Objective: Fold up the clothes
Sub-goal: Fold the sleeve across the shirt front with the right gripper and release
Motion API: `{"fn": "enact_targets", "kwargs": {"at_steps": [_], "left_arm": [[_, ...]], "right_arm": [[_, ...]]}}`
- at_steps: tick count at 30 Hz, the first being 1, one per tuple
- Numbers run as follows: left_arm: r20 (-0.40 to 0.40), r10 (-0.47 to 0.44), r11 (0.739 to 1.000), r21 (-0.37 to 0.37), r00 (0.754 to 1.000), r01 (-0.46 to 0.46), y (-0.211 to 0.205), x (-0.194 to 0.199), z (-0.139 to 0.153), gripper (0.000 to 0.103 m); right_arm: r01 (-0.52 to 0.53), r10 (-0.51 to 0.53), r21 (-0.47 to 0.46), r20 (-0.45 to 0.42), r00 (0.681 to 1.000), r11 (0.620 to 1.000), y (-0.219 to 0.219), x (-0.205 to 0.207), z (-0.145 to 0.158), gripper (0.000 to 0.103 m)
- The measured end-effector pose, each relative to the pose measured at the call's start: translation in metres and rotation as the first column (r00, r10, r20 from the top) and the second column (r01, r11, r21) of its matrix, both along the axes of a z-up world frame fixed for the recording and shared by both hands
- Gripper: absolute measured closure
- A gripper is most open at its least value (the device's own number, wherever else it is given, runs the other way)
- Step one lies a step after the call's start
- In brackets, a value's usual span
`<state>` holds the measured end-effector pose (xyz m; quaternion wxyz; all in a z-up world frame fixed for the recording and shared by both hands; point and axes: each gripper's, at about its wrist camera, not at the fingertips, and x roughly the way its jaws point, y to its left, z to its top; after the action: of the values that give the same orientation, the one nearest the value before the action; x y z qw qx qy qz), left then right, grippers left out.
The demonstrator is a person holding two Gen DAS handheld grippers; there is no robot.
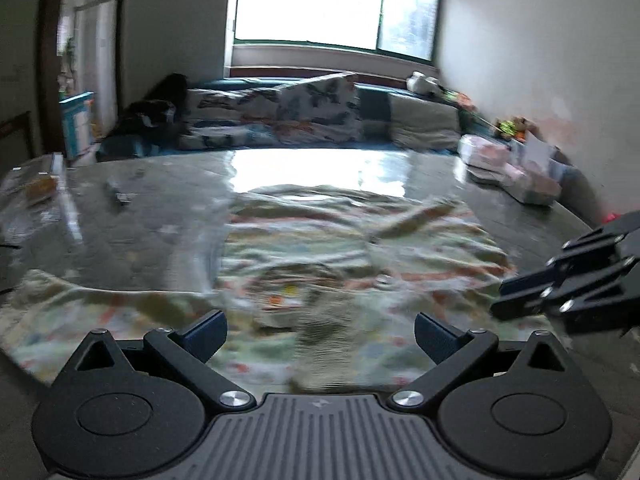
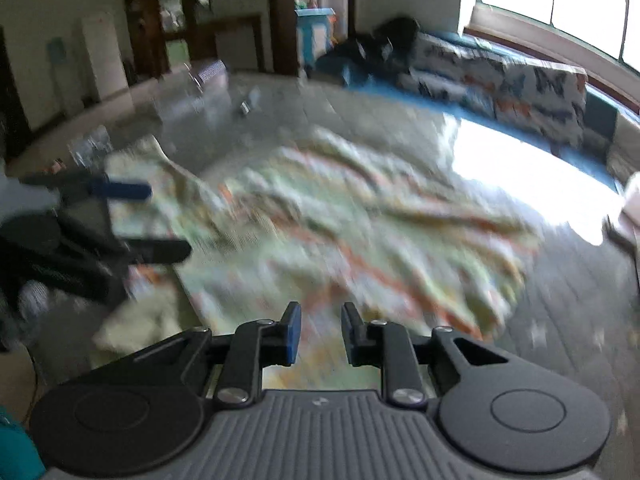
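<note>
- Daylight from a wide window point(image 1: 336, 4) glares off a glossy grey table point(image 1: 132, 224), with a patterned sofa point(image 1: 280, 112) behind it.
- On that table lies the garment point(image 1: 340, 256), a pale printed cloth with green and orange marks, spread out and rumpled; both views are motion-blurred, so its exact outline and any fold lines are hard to read.
- Left gripper point(image 1: 320, 336) hovers over the near part of the cloth with its jaws spread wide and nothing between them.
- Right gripper point(image 2: 318, 334) hangs above the cloth too, its blue-padded jaws narrowed but with a clear gap, holding nothing.
- Handling, as a judgement: the cloth looks thin, soft and light, so it will drape and sag when lifted, and it may slide on the shiny tabletop; a pinch at a hem or corner should hold better than a grab in the loose middle.
- Whether the cloth lies flat ready for a fold or already carries one, the blur does not let me tell.
- Left wrist view alone shows the boxes point(image 1: 516, 168) stacked at the table's far right and the right gripper edging in from the side.
- Right wrist view alone shows a sleeve-like flap point(image 2: 160, 160) reaching toward the left gripper, and a doorway point(image 2: 304, 12) beyond.
</note>
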<state>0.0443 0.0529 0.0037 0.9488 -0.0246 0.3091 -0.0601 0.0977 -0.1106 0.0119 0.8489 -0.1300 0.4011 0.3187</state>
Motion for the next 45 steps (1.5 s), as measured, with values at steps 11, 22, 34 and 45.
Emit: {"fn": "enact_targets", "kwargs": {"at_steps": [11, 22, 34, 45], "left_arm": [[-0.1, -0.079, 0.996, 0.024, 0.992, 0.082, -0.028, 0.018, -0.03, 0.017], [-0.092, -0.046, 0.999, 0.0, 0.995, 0.046, -0.016, 0.024, -0.019, 0.018], [-0.093, 0.094, 0.995, -0.006, 0.991, -0.095, 0.018, 0.02, -0.018, 0.018], [-0.076, 0.314, 0.949, 0.018, 0.946, -0.314, 0.081, -0.002, -0.015, 0.016]], "right_arm": [[0.091, -0.092, 0.01, 0.015, 0.996, 0.996, -0.04, 0.002, -0.011, 0.081], [0.142, -0.143, 0.038, 0.021, 0.989, 0.989, -0.041, 0.023, -0.021, 0.074], [-0.039, 0.036, 0.062, 0.057, 0.998, 0.997, 0.021, 0.008, -0.011, 0.066], [-0.189, 0.187, 0.01, 0.074, 0.979, 0.982, 0.081, -0.005, -0.031, 0.066]]}}
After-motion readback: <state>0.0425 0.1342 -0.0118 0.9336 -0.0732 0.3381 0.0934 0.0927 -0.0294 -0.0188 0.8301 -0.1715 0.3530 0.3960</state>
